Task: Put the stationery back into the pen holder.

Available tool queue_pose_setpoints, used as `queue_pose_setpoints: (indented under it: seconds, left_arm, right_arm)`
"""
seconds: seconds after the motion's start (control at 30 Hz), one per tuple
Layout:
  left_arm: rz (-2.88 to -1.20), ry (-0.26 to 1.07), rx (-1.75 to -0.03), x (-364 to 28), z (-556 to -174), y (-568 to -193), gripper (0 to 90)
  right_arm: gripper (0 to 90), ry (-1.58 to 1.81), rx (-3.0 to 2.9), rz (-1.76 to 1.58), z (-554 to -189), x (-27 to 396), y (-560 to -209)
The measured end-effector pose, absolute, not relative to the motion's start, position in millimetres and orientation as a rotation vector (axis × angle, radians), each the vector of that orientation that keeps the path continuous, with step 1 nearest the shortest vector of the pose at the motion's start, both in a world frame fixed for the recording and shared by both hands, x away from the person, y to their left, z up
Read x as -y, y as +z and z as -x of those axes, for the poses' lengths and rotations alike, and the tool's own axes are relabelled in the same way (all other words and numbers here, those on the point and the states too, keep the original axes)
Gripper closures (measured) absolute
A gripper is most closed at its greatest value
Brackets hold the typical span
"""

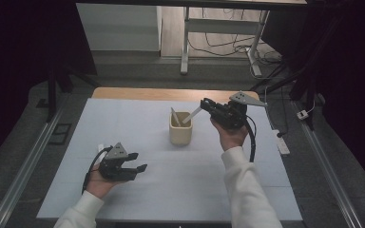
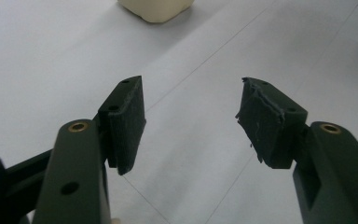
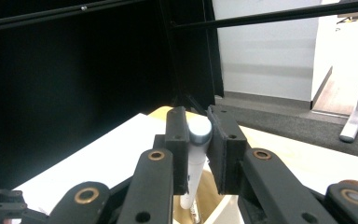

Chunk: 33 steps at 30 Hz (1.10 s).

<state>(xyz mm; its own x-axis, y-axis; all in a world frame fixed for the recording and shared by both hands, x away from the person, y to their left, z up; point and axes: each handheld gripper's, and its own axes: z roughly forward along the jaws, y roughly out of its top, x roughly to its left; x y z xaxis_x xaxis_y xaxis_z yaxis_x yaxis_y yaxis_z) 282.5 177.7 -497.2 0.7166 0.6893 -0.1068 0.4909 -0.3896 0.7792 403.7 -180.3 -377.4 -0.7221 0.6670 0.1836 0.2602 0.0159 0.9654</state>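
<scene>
A cream cup (image 1: 181,130) stands near the middle of the pale mat (image 1: 123,123), with one white stick (image 1: 175,116) leaning inside it. My right gripper (image 1: 203,104) hangs just right of and above the cup, shut on a white pen (image 1: 193,114) that slants down towards the cup's mouth. In the right gripper view the pads (image 3: 177,140) clamp the pen (image 3: 196,158) just under its grey end, with the cup (image 3: 212,203) below. My left gripper (image 1: 139,161) rests low at the front left, open with nothing between its jaws (image 2: 191,116). The cup's base (image 2: 156,8) lies far ahead of it.
The wooden table edge (image 1: 166,93) runs along the back of the mat. Beyond it stand a white desk frame (image 1: 186,42) and loose cables (image 1: 228,47) on the floor. Metal rails (image 1: 26,166) flank the table on both sides.
</scene>
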Motion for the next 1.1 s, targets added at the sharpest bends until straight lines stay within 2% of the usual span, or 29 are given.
queue_pose_setpoints:
  seconds: [0.53, 0.67, 0.77, 1.1]
  left_arm:
    - [-2.074, 0.299, -0.892, -175, -282, -498, 39.4]
    - [-2.072, 0.306, -0.894, -176, -282, -497, 39.3]
    - [-2.057, 0.318, -0.902, -177, -282, -497, 39.3]
    - [-2.037, 0.335, -0.918, -180, -281, -495, 39.4]
  right_arm:
    - [76.9, 1.690, -2.080, -0.963, -416, 170, -390]
    - [64.4, 1.660, -2.117, -0.964, -419, 166, -394]
    - [59.5, 1.658, -2.108, -0.973, -418, 168, -394]
    - [52.7, 1.606, -2.140, -0.935, -406, 180, -400]
